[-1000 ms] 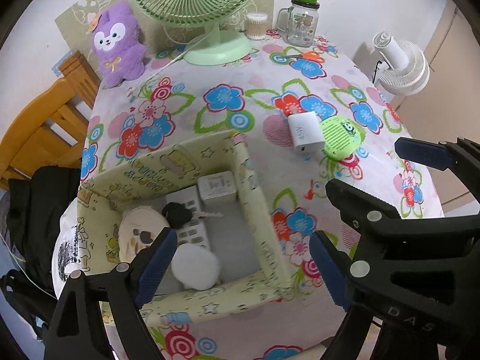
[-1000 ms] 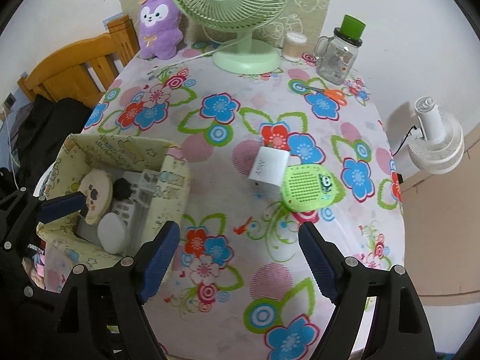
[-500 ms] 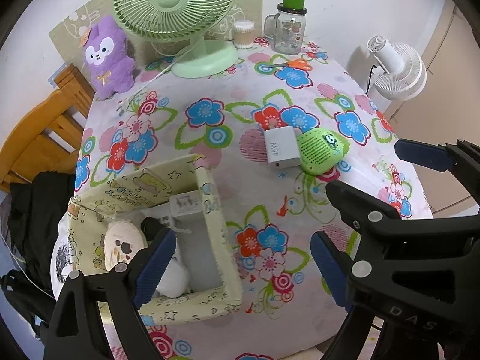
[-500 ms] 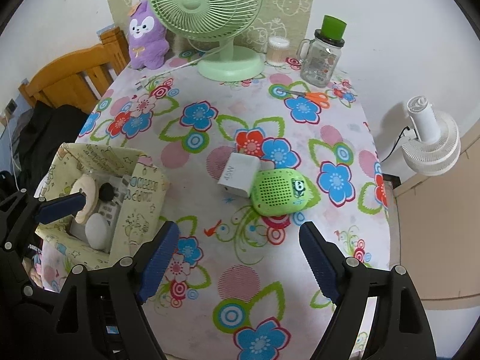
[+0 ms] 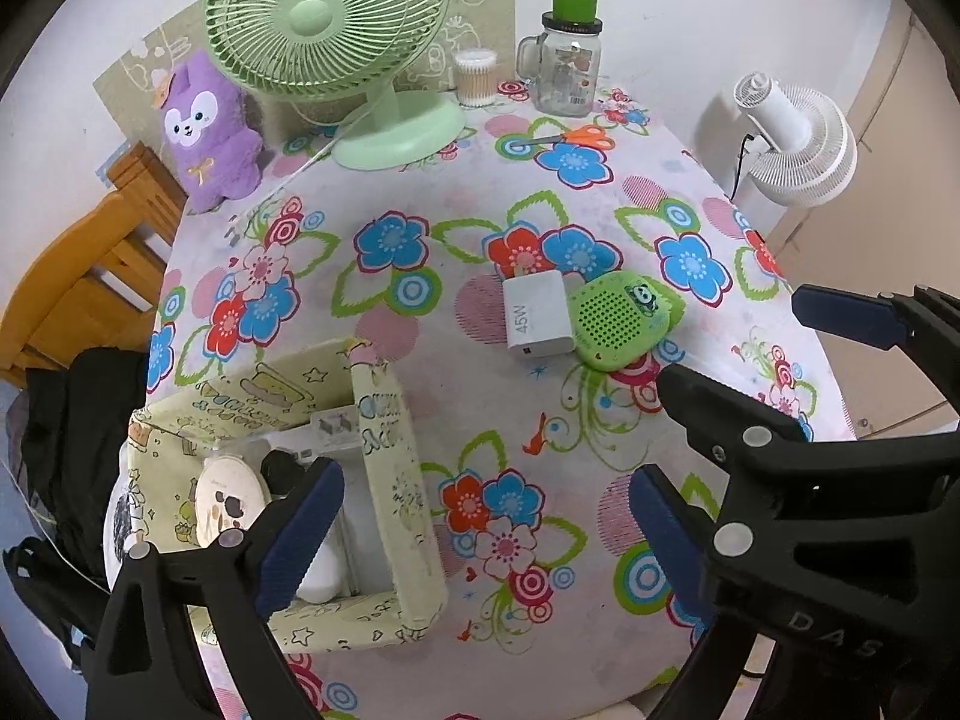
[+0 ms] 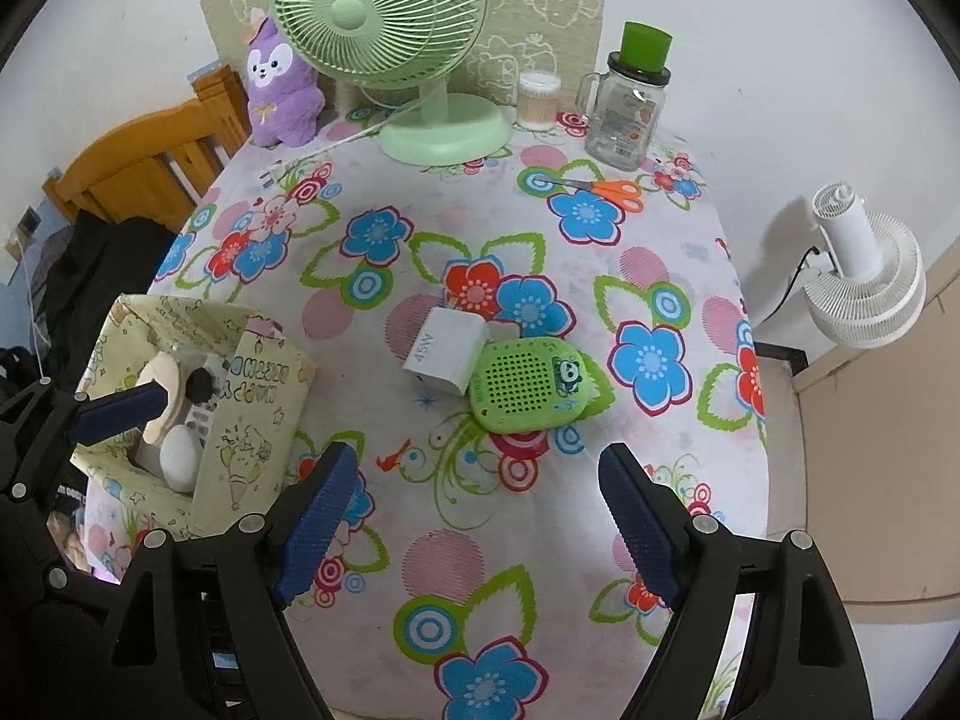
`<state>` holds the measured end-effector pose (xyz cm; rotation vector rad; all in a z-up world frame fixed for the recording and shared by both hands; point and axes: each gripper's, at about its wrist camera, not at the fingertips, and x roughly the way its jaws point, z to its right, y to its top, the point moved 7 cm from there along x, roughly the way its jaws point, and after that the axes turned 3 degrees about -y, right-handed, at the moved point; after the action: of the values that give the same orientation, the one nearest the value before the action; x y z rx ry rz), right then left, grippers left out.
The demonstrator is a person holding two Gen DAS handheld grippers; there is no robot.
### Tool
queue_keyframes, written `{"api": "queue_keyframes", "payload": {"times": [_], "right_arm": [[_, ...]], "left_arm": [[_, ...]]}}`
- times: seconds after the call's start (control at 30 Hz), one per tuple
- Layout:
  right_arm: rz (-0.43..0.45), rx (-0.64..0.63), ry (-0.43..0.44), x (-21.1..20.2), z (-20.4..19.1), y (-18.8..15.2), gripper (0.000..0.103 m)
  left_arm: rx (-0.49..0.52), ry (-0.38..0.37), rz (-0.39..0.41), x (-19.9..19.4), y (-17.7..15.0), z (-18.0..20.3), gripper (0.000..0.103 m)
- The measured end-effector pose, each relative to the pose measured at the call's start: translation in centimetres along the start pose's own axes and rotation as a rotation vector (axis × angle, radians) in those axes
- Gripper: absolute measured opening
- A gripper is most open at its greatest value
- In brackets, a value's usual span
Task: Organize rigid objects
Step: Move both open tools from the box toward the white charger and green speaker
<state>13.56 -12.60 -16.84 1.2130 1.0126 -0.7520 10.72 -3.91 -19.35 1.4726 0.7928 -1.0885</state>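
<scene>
Grippers have both drifted off the yellow fabric storage box (image 5: 384,480), which a second ago filled the middle of the left wrist view and now sits at seven o'clock there. The left gripper (image 5: 480,531) holds nothing and its jaws are opening wider; the right gripper (image 6: 480,516) stands spread and empty over the floral tablecloth (image 6: 540,570). Inside the box lie a remote, a white round thing and a compact (partly hidden by a finger). The white 45W charger (image 6: 444,351) and green speaker (image 6: 537,384), touching each other, now sit at twelve o'clock of the right gripper, nearer than before. I judge one drop finished and these two next.
</scene>
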Motion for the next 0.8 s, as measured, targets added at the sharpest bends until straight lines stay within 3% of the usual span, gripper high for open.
{"api": "queue_keyframes", "payload": {"times": [0.8], "right_arm": [[-0.035, -0.006, 0.025, 3.3, 3.4, 1.1, 0.09]], "left_arm": [[-0.05, -0.007, -0.032, 3.3, 1.8, 1.1, 0.098]]}}
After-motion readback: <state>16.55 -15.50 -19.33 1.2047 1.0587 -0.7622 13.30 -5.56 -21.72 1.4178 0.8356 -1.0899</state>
